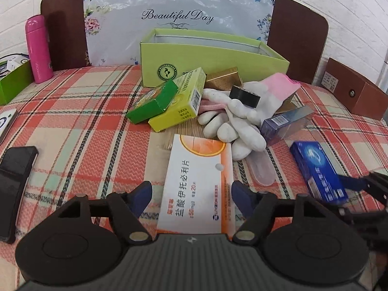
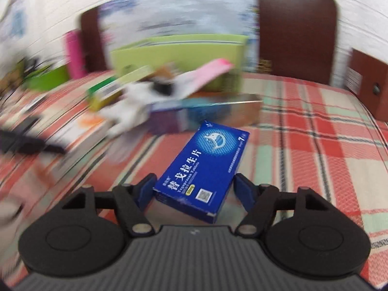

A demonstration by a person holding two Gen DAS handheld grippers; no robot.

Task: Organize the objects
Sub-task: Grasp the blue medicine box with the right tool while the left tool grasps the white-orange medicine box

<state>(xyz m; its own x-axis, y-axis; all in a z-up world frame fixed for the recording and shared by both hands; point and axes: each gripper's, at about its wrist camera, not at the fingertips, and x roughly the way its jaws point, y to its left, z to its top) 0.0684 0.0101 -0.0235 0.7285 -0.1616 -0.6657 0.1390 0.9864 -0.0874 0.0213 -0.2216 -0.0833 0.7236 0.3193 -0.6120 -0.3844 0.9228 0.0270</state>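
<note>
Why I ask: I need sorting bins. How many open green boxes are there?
2: large box by the headboard; small box at left edge. Others may be hidden.

The left gripper [image 1: 191, 198] is wide open around the near end of a white and orange box [image 1: 197, 184]. White gloves [image 1: 232, 121] lie just behind it.

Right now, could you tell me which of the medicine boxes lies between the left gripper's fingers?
The white-and-orange medicine box lies between the open left gripper. The blue medicine box sits at the right gripper; the yellow-green box lies farther back.
</note>
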